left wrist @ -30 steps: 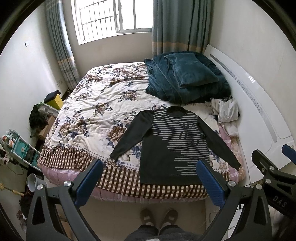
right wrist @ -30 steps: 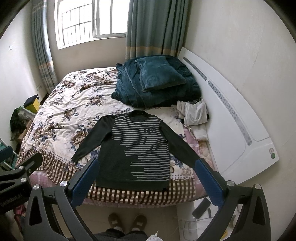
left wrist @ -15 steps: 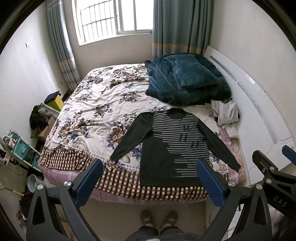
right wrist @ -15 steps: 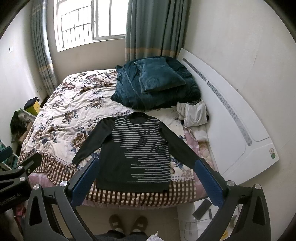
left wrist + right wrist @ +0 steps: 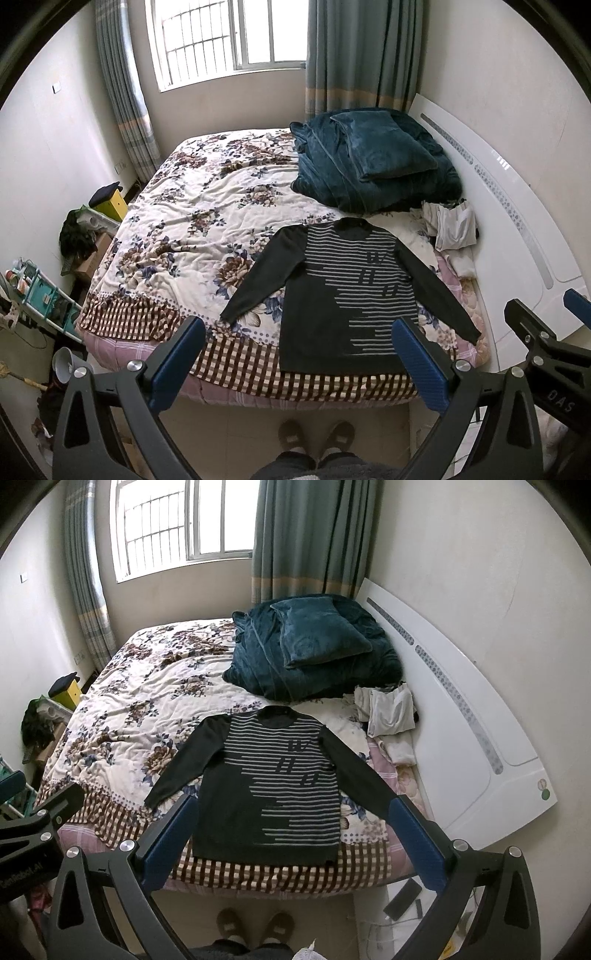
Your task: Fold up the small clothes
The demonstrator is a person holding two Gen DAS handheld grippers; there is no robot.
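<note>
Blue-padded left hand-held gripper (image 5: 298,360) is hanging in the air with fingers spread wide, pinching nothing, above the floor at the bed's near edge. Right hand-held gripper (image 5: 291,843) is hovering likewise, fingers spread wide and holding nothing, just to the right of the left one. Both are sitting well apart from the cloth. Beyond the fingertips the dark sweater (image 5: 347,295) with grey stripes is lying flat and face up on the bed (image 5: 184,236), unfolded, hem toward the near edge on the checked border, collar pointing away, both sleeves angling out and down. Floral quilt (image 5: 140,709) is covering the bed under the sweater. Teal blanket pile (image 5: 314,653) with a cushion on top is sitting past the collar. Crumpled white clothes (image 5: 391,712) are lying to the right of the collar, beside the white headboard (image 5: 461,738). Two slippered feet (image 5: 255,926) are showing on the floor below the grippers.
</note>
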